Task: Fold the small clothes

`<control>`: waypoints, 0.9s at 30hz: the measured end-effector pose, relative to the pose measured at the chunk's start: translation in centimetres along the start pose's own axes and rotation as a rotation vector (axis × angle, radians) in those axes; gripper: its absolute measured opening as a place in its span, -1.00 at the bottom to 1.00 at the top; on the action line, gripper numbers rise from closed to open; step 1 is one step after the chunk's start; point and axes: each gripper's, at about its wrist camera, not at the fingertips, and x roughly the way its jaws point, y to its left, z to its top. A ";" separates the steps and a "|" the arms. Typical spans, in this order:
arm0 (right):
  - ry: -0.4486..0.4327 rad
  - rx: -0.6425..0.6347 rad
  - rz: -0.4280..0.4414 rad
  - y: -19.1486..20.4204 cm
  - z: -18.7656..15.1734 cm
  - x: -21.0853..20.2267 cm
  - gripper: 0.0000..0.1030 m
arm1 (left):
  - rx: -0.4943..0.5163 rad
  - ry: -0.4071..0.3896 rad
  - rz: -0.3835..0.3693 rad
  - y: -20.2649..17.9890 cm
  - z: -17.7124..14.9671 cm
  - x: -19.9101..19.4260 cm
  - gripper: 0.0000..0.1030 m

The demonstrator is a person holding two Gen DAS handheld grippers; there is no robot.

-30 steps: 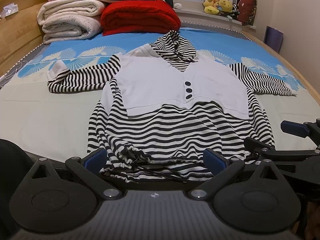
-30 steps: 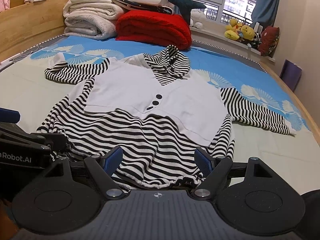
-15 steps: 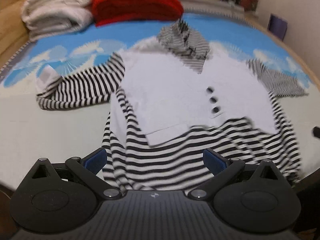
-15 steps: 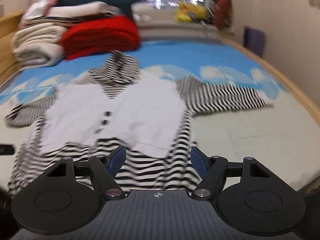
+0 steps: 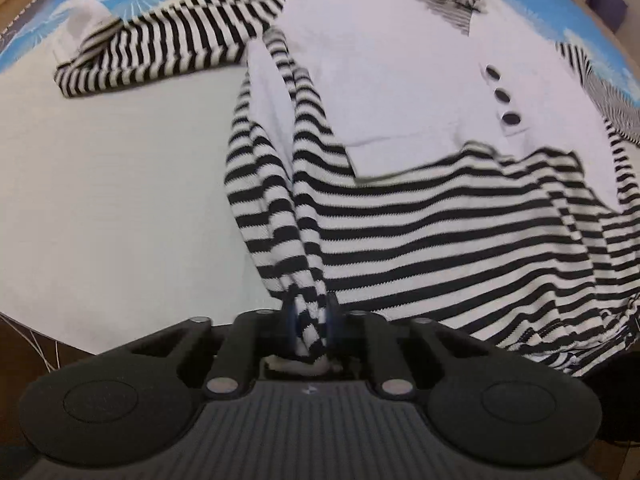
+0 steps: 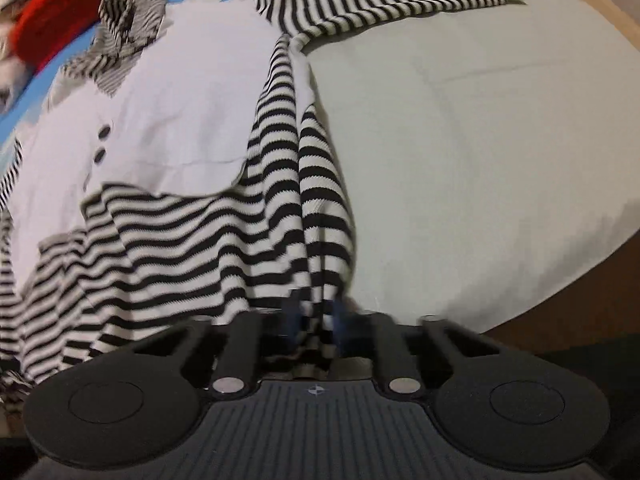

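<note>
A black-and-white striped hooded top [image 5: 420,220] with a white vest front and dark buttons lies spread face up on the bed. My left gripper [image 5: 310,318] is closing on the bunched hem at the top's left bottom corner, and striped cloth is pinched between its blue pads. In the right wrist view the same top [image 6: 180,220] fills the left half. My right gripper [image 6: 316,314] is closing on the hem at the right bottom corner, with striped cloth between its pads. Both sleeves lie stretched out to the sides.
The pale bed sheet [image 5: 100,184] stretches to the left of the top, and another stretch of sheet [image 6: 460,160] lies to its right. A red folded blanket [image 6: 60,8] lies at the head of the bed. The wooden bed edge [image 6: 568,320] runs close to the right gripper.
Both grippers have tipped downward and dropped onto the hem. Their jaws stood wide apart before and now pinch the striped cloth at the two bottom corners.
</note>
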 end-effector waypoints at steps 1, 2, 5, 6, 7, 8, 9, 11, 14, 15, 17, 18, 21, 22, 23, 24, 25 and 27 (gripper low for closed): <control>-0.014 0.004 -0.006 0.0 -0.1 -0.4 -0.87 | -0.008 -0.007 0.001 0.1 -0.2 -0.3 -0.77; -0.023 -0.004 -0.024 -0.1 -0.2 -0.7 -0.88 | -0.014 -0.004 0.005 0.3 -0.4 -0.4 -0.77; 0.011 -0.031 -0.058 0.3 -0.5 0.1 -0.87 | 0.008 0.055 0.030 -0.1 -0.6 0.5 -0.73; 0.016 -0.060 -0.078 0.6 -0.5 0.5 -0.85 | 0.021 0.058 0.038 -0.3 -0.4 0.6 -0.63; 0.002 -0.094 -0.103 1.3 -0.6 0.5 -0.79 | 0.022 0.037 0.045 -0.3 0.2 0.4 -0.57; -0.026 -0.110 -0.117 1.8 -0.5 0.2 -0.79 | 0.022 -0.003 0.051 -0.4 0.4 -0.2 -0.57; -0.073 -0.121 -0.125 2.3 -0.5 -0.5 -0.79 | 0.032 -0.056 0.058 -0.5 0.6 -1.0 -0.57; -0.185 -0.135 -0.127 3.1 -0.4 -2.3 -0.68 | 0.059 -0.155 0.050 -0.9 0.9 -2.8 -0.43; -0.269 -0.172 -0.109 4.0 -0.4 -3.6 -0.33 | 0.074 -0.179 -0.018 -1.6 1.1 -3.4 -0.35; -0.240 -0.185 -0.096 4.1 -0.5 -3.1 -0.24 | 0.071 -0.142 -0.035 -1.8 1.2 -2.8 -0.35; -0.077 -0.204 -0.105 4.4 -0.7 -0.2 -0.09 | 0.082 0.004 -0.023 -1.8 1.2 -0.3 -0.35; -0.014 -0.201 -0.137 4.2 -1.1 1.0 -0.09 | 0.096 0.048 0.000 -2.0 1.1 0.6 -0.36; -0.037 -0.147 -0.149 4.1 -0.9 0.7 0.02 | 0.119 -0.024 0.018 -2.6 1.6 -0.7 -0.32; -0.073 -0.154 -0.145 4.4 -0.8 0.1 0.01 | 0.122 -0.063 0.012 -2.7 1.7 -1.5 -0.19; -0.119 -0.172 -0.144 4.8 -0.8 -0.7 0.01 | 0.120 -0.091 0.004 -2.8 1.9 -2.1 -0.10; -0.159 -0.193 -0.144 5.2 -0.8 -1.4 0.01 | 0.111 -0.119 -0.005 -2.8 2.1 -2.7 0.07; -0.195 -0.212 -0.146 5.6 -0.8 -1.9 0.01 | 0.103 -0.139 -0.008 -2.9 2.1 -2.9 0.18; -0.260 -0.237 -0.155 5.9 -0.9 -3.1 0.01 | 0.093 -0.177 0.004 -2.9 2.4 -3.5 0.24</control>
